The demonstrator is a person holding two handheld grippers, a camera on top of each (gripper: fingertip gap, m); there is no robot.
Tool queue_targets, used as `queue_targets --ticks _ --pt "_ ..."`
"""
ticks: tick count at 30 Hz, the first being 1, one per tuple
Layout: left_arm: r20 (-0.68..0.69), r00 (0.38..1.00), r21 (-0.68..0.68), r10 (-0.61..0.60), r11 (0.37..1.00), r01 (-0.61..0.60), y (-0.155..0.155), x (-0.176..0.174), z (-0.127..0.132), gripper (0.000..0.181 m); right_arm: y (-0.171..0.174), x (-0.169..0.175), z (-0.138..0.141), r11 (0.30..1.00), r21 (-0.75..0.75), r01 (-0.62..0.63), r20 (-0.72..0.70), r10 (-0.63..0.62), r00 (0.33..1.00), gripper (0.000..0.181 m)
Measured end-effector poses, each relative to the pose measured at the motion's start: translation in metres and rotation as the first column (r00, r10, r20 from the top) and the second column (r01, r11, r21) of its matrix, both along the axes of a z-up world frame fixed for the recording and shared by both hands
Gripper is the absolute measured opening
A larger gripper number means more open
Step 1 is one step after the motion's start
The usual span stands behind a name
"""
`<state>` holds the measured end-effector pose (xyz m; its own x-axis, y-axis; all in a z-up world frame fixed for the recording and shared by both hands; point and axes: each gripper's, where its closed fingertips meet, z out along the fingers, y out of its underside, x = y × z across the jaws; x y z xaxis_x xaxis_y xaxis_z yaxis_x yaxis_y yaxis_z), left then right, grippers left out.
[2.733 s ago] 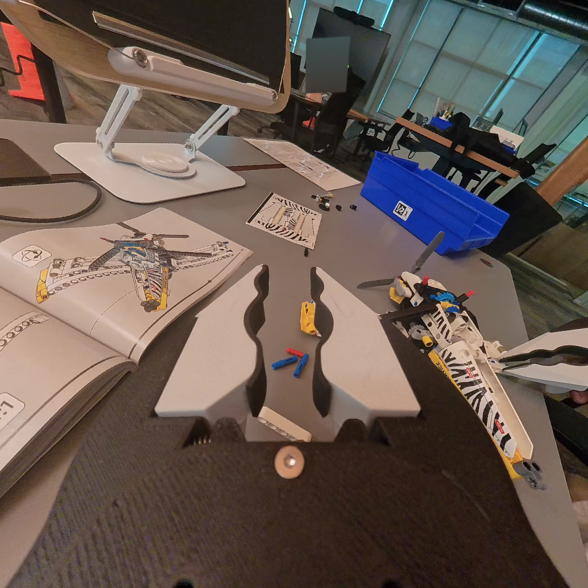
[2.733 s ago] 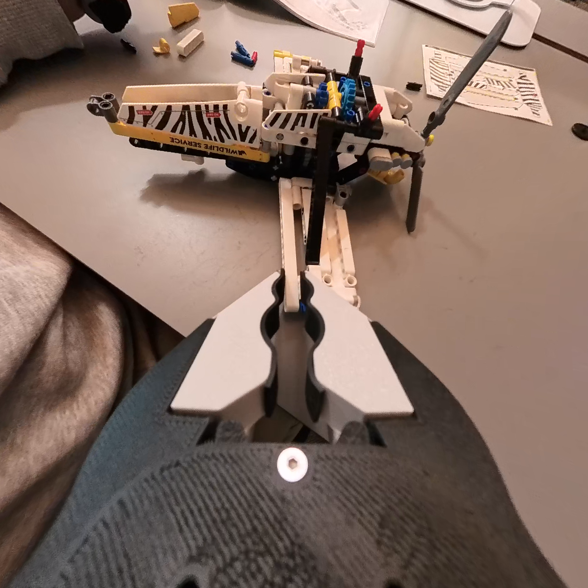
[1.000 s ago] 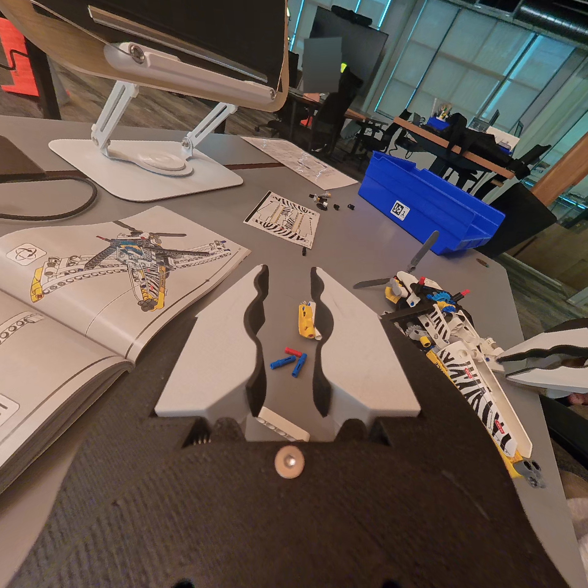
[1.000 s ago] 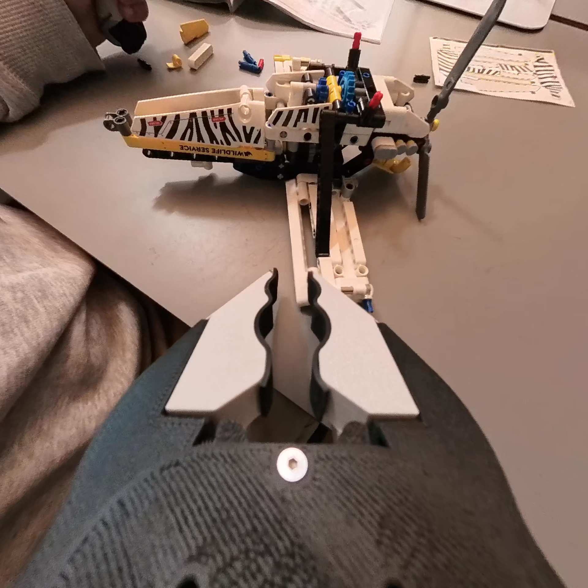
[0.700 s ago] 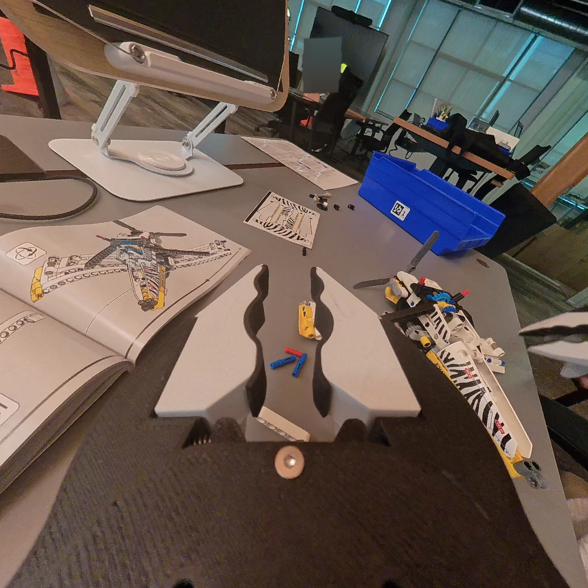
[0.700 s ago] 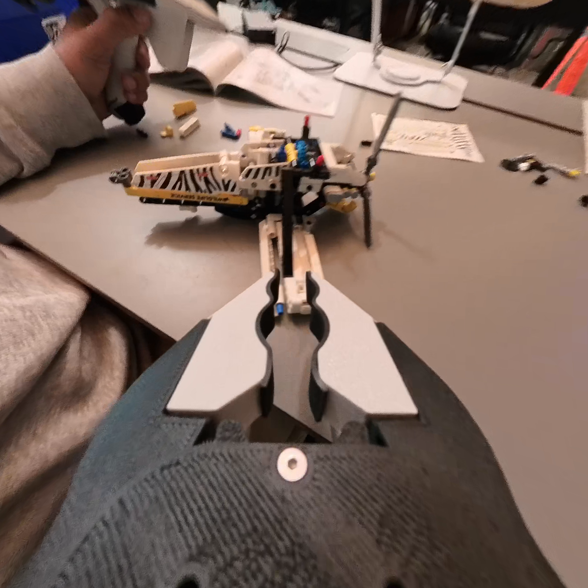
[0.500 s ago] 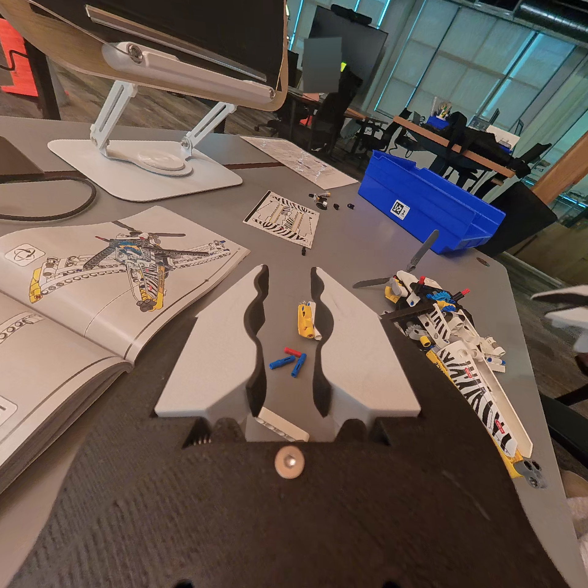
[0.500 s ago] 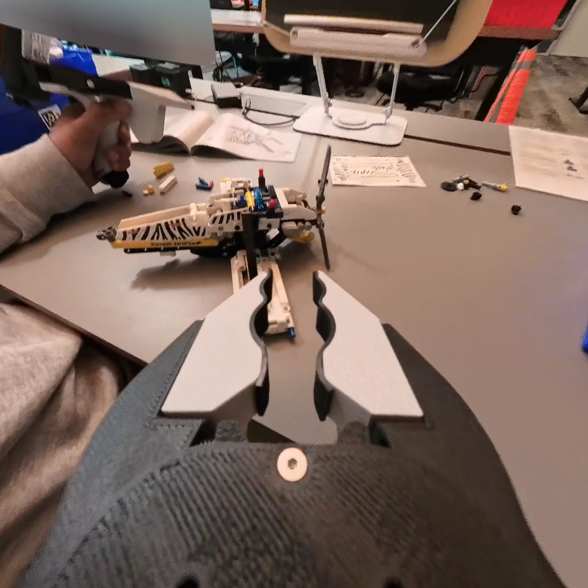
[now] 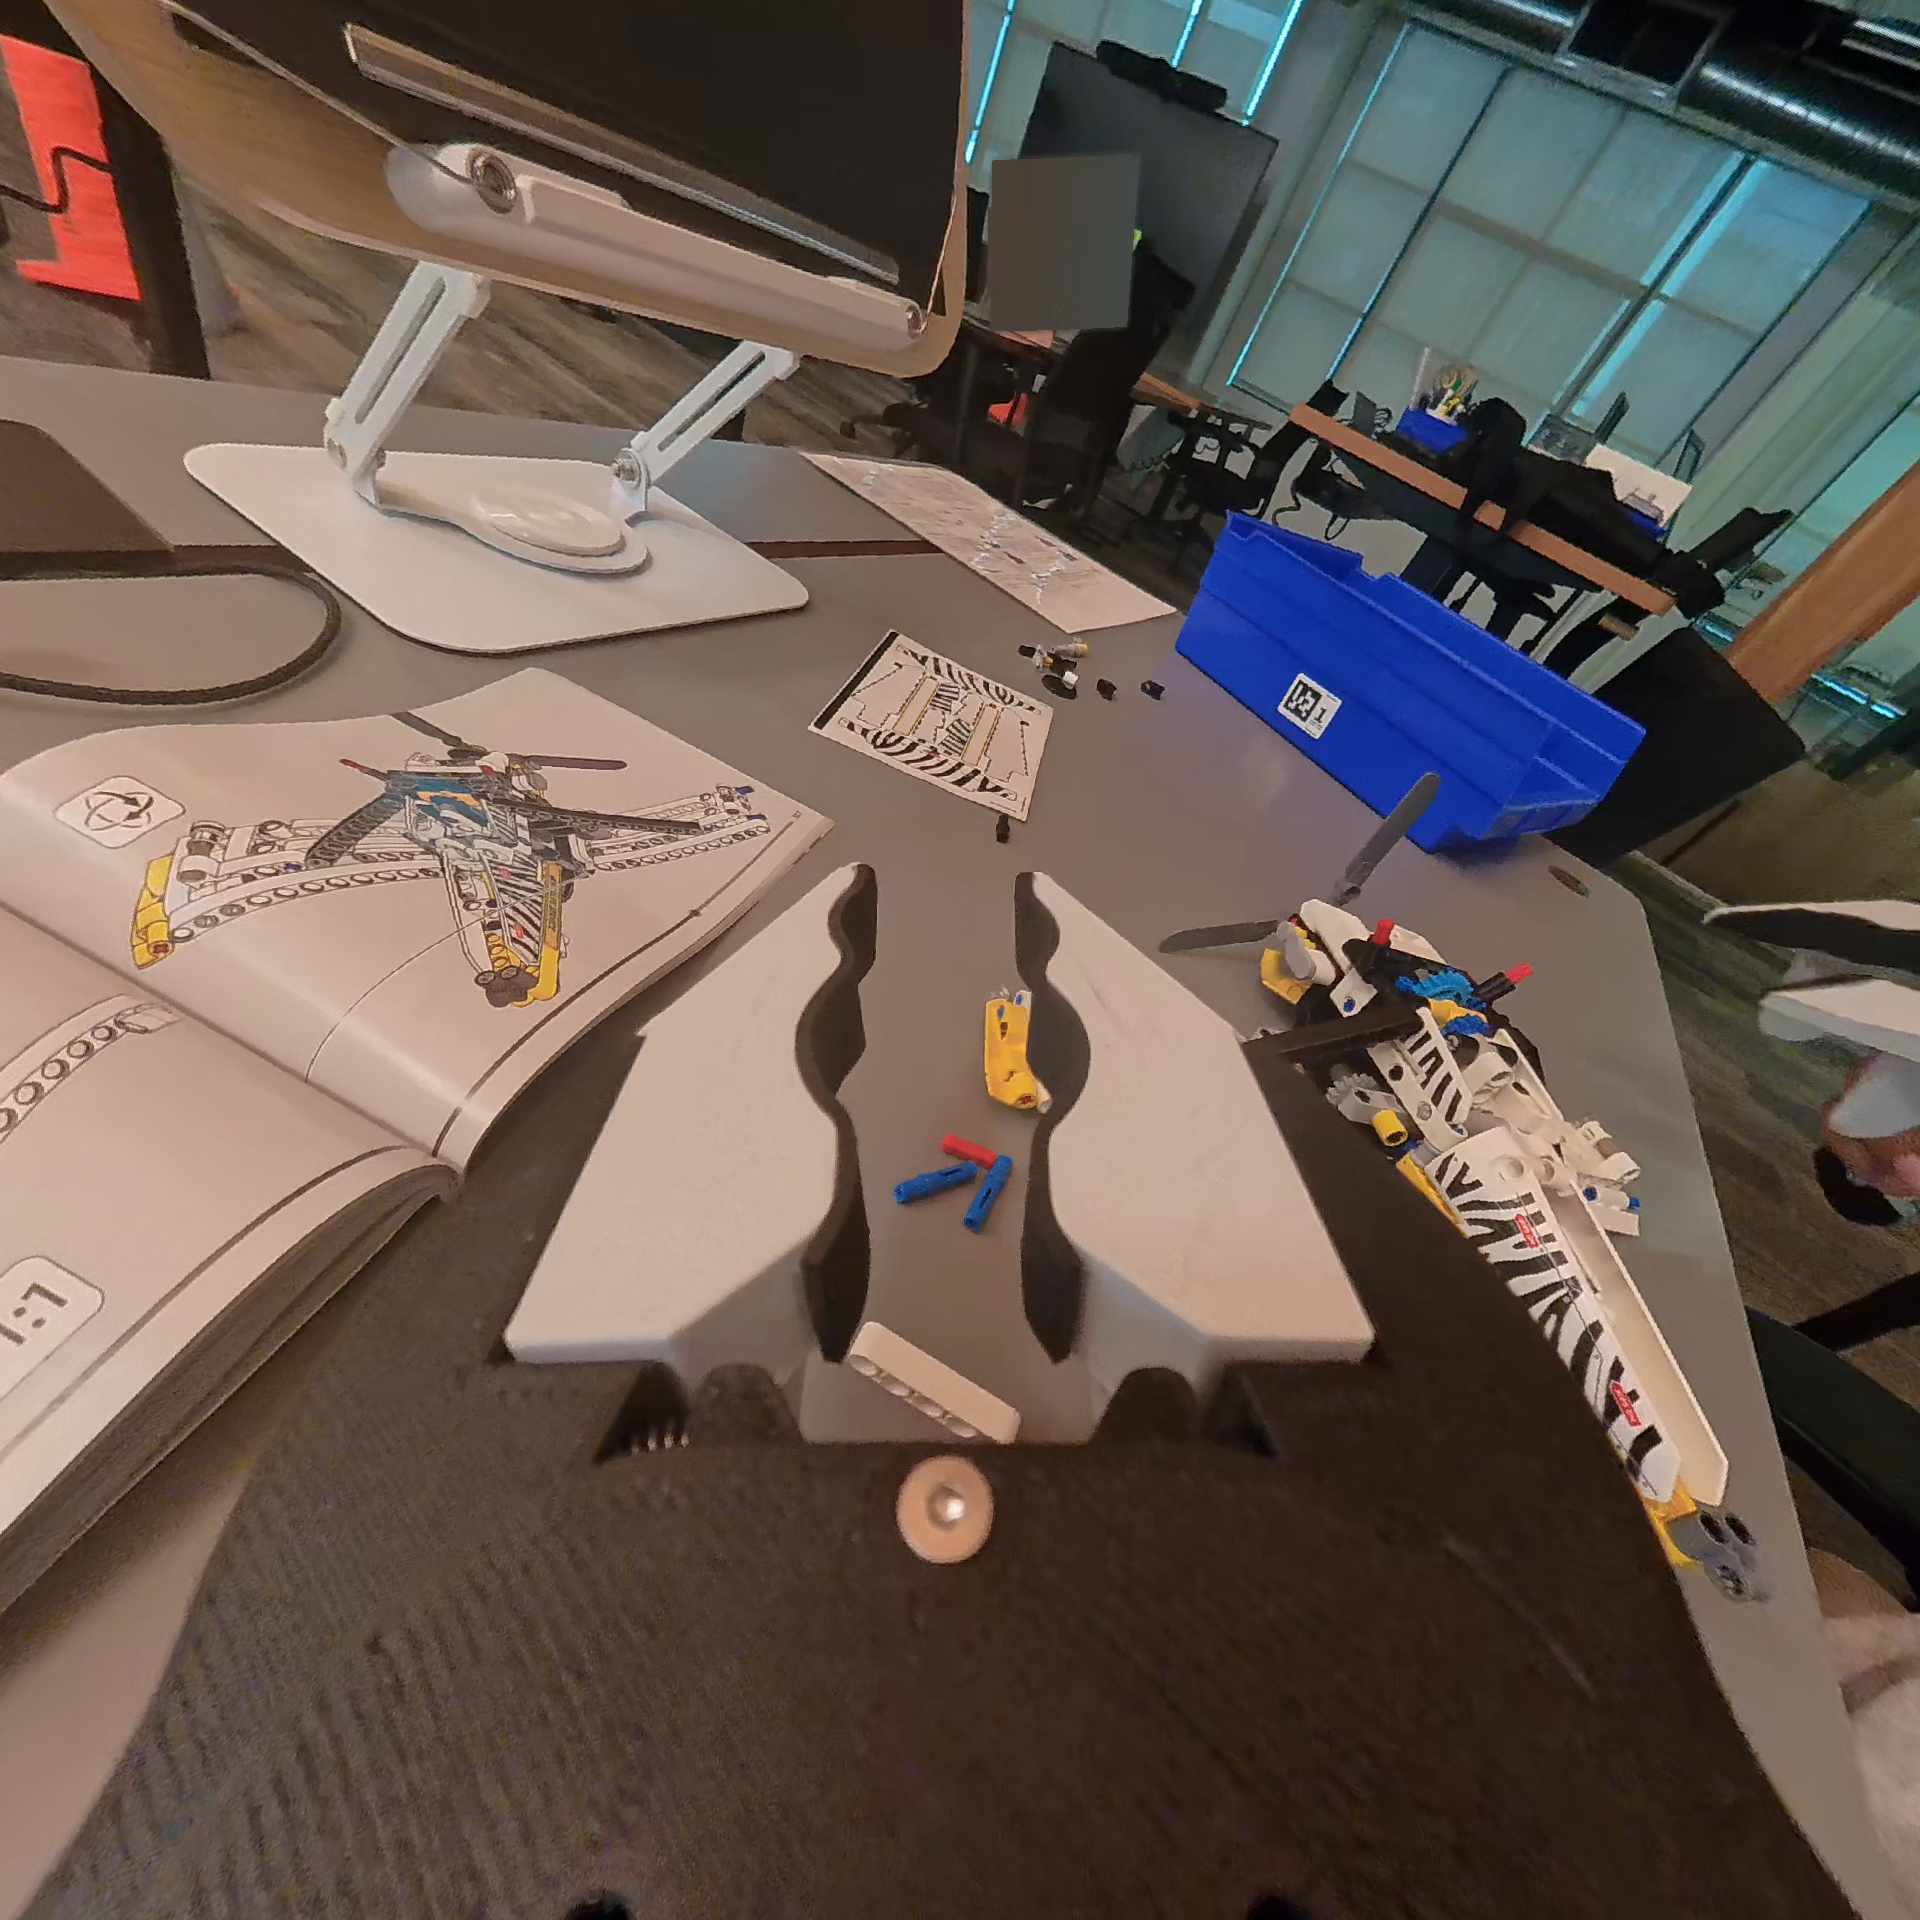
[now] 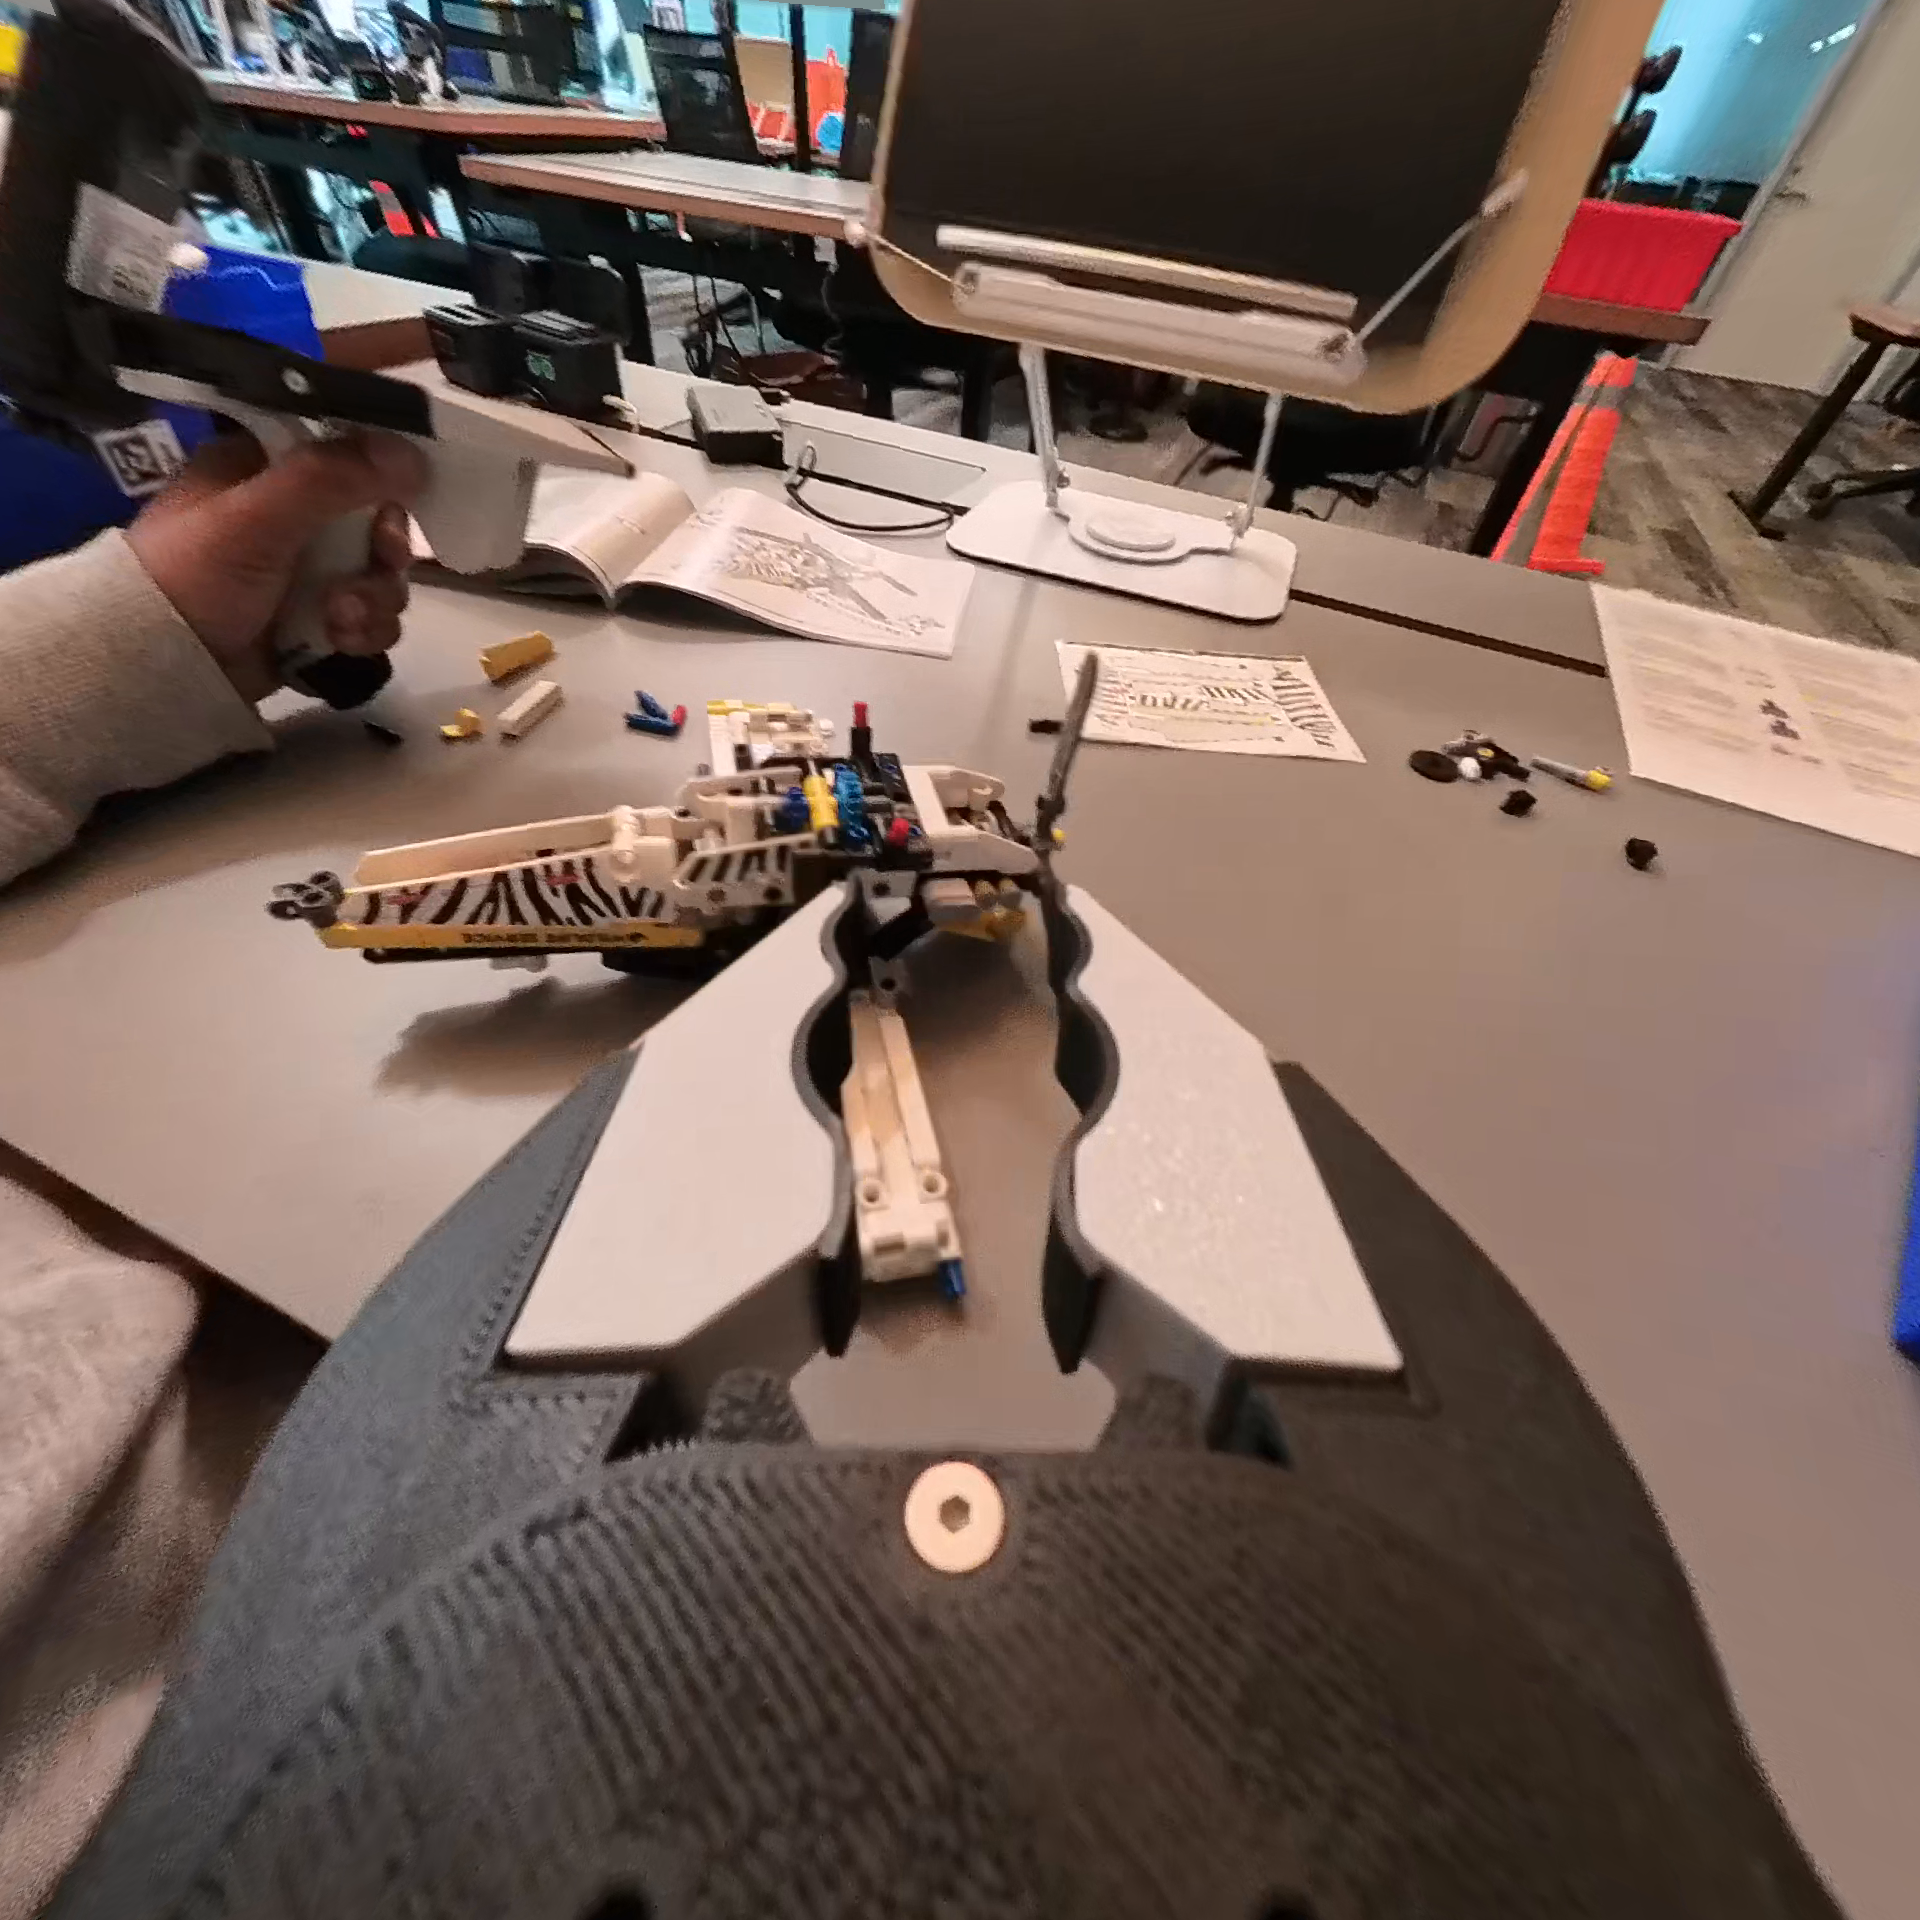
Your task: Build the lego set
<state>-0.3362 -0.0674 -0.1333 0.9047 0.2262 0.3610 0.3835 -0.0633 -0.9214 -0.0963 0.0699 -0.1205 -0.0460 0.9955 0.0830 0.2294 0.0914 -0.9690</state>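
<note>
Your plane (image 10: 665, 873) sits mid-frame on the tabletop (image 10: 1455, 1039), body and one wing built, while both tongs, left (image 9: 940, 1049) and right (image 10: 945, 1081), gape empty, and loose pins (image 9: 951, 1179) and a yellow piece (image 9: 1006, 1049) await fitting.

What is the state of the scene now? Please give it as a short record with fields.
model: zebra-striped plane model lying on the grey table, its white wing pointing toward the right gripper
right gripper: open, above the wing, holding nothing
left gripper: open, above loose parts
loose parts: yellow piece, two blue pins, red pin, white beam
paper: open instruction booklet, sticker sheet
bin: blue bin at the far edge
</note>
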Motion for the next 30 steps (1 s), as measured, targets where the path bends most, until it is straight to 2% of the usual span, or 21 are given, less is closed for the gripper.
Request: queue_targets --ticks 9,15,21,24,30 --pt "0.003 1.0 0.003 -0.023 1.0 0.023 0.003 0.004 0.002 0.026 0.033 0.011 -0.016 0.994 -0.079 0.07 0.021 -0.069 0.997 0.033" --pt "0.019 1.0 -0.004 -0.022 1.0 0.022 0.003 0.002 -0.002 0.026 0.045 -0.001 -0.024 0.996 -0.041 0.078 0.036 -0.076 0.996 0.032" --pt "0.029 0.999 -0.016 -0.017 1.0 0.018 0.004 -0.001 -0.008 0.026 0.069 -0.016 -0.027 0.99 -0.1 0.097 0.003 -0.097 0.995 0.032" --pt "0.037 0.999 -0.014 -0.015 1.0 0.016 0.004 -0.002 -0.009 0.026 0.078 -0.022 -0.026 0.991 -0.074 0.116 -0.007 -0.117 0.993 0.032" --pt "0.045 0.999 -0.005 -0.017 1.0 0.017 0.005 -0.003 -0.009 0.026 0.079 -0.029 -0.037 0.991 -0.082 0.103 0.068 -0.098 0.993 0.036"
